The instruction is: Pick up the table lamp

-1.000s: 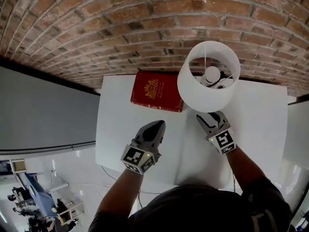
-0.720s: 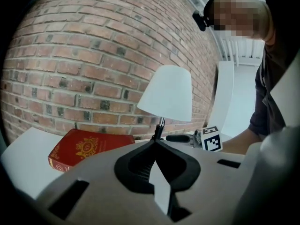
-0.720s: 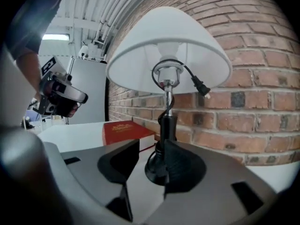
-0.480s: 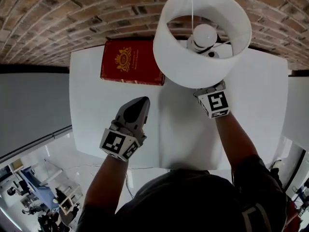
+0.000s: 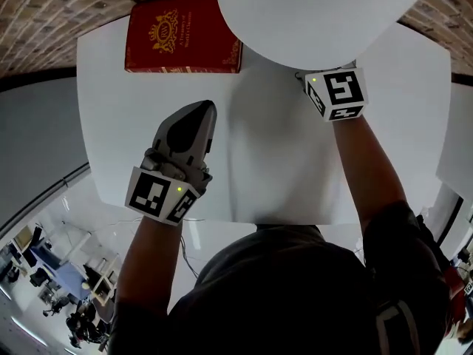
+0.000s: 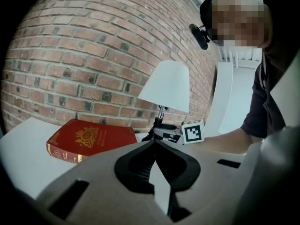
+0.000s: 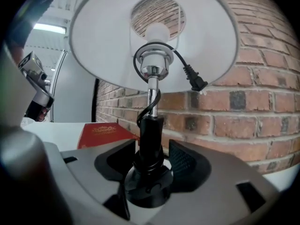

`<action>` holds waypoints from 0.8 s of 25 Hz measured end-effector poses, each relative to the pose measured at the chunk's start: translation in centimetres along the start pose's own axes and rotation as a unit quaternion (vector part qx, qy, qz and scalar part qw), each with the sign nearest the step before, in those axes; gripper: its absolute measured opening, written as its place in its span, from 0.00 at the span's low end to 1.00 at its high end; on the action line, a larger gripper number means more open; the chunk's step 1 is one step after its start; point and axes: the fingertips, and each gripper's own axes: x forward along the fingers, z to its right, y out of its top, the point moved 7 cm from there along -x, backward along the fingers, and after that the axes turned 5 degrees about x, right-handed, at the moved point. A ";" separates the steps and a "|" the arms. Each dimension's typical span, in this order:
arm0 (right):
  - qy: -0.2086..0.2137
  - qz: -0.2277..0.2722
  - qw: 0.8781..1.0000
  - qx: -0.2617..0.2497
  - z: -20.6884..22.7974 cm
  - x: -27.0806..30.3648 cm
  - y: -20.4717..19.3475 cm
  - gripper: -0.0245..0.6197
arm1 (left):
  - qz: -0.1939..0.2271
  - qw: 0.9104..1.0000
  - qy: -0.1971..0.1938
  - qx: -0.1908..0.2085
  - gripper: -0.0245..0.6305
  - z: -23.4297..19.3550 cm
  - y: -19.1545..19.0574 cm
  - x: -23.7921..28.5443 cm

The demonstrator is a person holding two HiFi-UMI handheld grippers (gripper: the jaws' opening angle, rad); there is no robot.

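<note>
The table lamp has a white shade [image 5: 318, 13] and a black stem [image 7: 150, 135] on a round black base, with its cord and plug [image 7: 194, 81] wound round the stem. It stands on the white table [image 5: 281, 168]. My right gripper [image 7: 152, 161] reaches in under the shade, so only its marker cube [image 5: 336, 93] shows in the head view. Its jaws have just been opening and now stand on either side of the stem, with a gap at the right pad. My left gripper [image 5: 203, 109] hovers over the table left of the lamp, shut on nothing [image 6: 153, 146].
A red hardback book [image 5: 183, 35] lies flat at the table's far left, close to the brick wall [image 6: 84, 55]. The lamp stands just right of it, also near the wall. The person's arms come in over the table's near edge.
My right gripper has slid forward under the shade to the lamp's stem. The head view has leaned in, and the shade now fills its top. My left gripper has stayed shut.
</note>
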 end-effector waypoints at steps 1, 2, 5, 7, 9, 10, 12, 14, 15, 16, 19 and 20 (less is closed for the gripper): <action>-0.001 0.003 1.000 -0.002 0.2 0.5 0.3 0.37 | -0.001 1.000 0.000 0.000 0.04 0.0 -0.1 0.0; -0.003 0.006 1.000 -0.001 0.3 1.0 0.5 0.38 | -0.001 1.000 -0.001 0.000 0.04 0.0 -0.2 -0.1; 0.000 0.007 1.000 0.003 0.4 2.4 0.8 0.41 | -0.002 1.000 0.000 -0.001 0.04 0.0 -0.5 -0.4; 0.007 0.005 1.000 0.001 0.1 3.2 0.8 0.41 | -0.001 1.000 0.000 0.000 0.04 0.0 -0.6 -0.6; 0.006 0.002 1.000 -0.002 0.2 3.8 0.8 0.41 | -0.001 1.000 0.002 0.001 0.04 0.0 -0.6 -0.7; 0.004 0.001 1.000 -0.003 0.3 4.1 0.8 0.41 | -0.001 1.000 0.003 0.001 0.04 0.0 -0.6 -0.7; 0.003 0.002 1.000 -0.007 0.5 4.6 0.8 0.43 | -0.001 1.000 0.005 -0.002 0.04 -0.1 -0.7 -0.7; 0.011 0.004 1.000 -0.015 0.5 4.9 0.7 0.43 | -0.003 1.000 0.007 -0.003 0.04 -0.2 -1.0 -0.7; 0.019 0.003 1.000 -0.022 0.4 5.0 0.7 0.43 | -0.004 1.000 0.009 -0.004 0.04 -0.2 -1.1 -0.7; 0.029 0.000 0.999 -0.032 0.3 5.1 0.7 0.41 | -0.005 1.000 0.010 -0.005 0.04 -0.3 -1.2 -0.7; 0.058 -0.010 0.996 -0.063 -0.3 5.1 1.1 0.33 | -0.002 1.000 0.017 -0.009 0.04 -0.4 -1.4 -0.6; 0.066 -0.009 0.996 -0.067 -0.5 5.0 1.4 0.30 | -0.001 1.000 0.019 -0.010 0.04 -0.4 -1.4 -0.6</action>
